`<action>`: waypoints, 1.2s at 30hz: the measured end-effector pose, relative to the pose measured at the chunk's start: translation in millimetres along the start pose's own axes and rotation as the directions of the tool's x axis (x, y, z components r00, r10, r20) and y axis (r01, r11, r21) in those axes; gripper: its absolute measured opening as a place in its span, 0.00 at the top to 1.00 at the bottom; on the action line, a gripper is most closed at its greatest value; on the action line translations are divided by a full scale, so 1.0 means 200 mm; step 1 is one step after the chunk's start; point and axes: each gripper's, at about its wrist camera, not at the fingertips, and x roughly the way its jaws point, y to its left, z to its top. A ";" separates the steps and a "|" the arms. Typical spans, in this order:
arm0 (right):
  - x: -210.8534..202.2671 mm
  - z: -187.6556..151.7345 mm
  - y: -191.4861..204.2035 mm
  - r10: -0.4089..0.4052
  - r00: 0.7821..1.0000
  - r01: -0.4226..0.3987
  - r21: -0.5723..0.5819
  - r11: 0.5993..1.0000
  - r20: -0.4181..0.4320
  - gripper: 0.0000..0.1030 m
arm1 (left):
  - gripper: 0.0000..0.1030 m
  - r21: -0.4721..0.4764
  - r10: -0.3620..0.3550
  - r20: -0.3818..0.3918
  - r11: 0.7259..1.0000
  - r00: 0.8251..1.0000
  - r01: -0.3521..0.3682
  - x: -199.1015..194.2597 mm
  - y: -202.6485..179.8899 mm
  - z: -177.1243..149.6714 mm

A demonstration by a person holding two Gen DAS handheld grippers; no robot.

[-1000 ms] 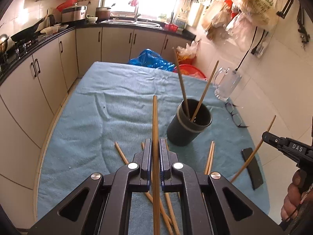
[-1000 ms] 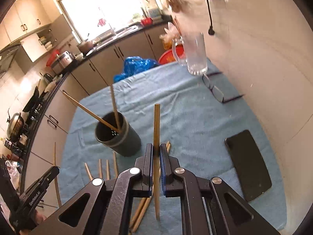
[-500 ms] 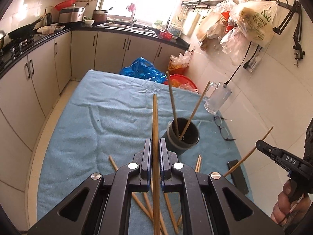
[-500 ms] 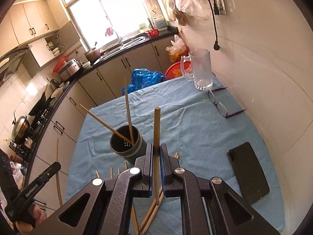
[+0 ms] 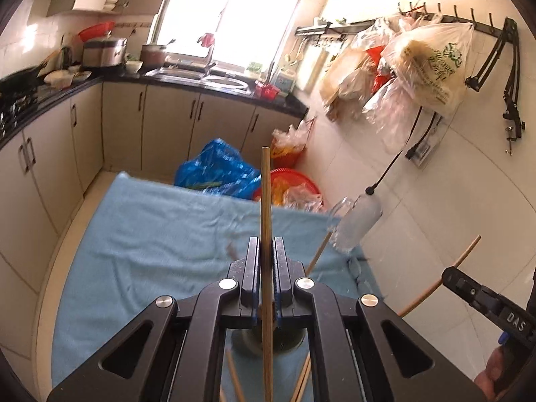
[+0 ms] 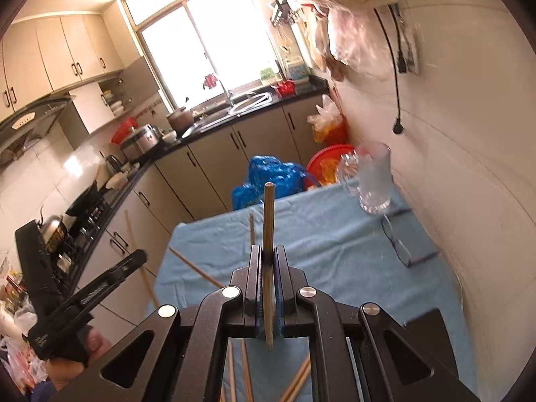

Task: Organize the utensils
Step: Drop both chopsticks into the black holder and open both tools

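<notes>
Chopstick (image 5: 265, 201) clamped in left gripper (image 5: 266, 251), jaws closed tight on shaft, running up centre of frame from bottom edge to mid-height. Second chopstick (image 6: 268, 221) pinched the same way in right gripper (image 6: 268, 254), centre of right view. Holder (image 5: 264, 343) barely visible under left jaws, lower centre; one stick leaning out of it. Loose sticks (image 6: 294, 385) lying on blue cloth (image 5: 150, 234) at bottom of frame. Judged light, stiff, thin, smooth wood: prone to pivot or slip in the pads; best gripped near mid-length, square to jaws. Glass mug (image 6: 375, 181) and spectacles (image 6: 402, 244) at right, near wall. Dark phone (image 6: 432, 321) at lower right.
</notes>
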 end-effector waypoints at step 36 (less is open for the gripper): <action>0.39 0.03 -0.02 0.038 0.987 -0.039 -0.008 0.999 -0.159 0.88 | 0.67 -0.065 0.102 0.048 0.993 0.994 -0.099 0.15 0.11 -0.09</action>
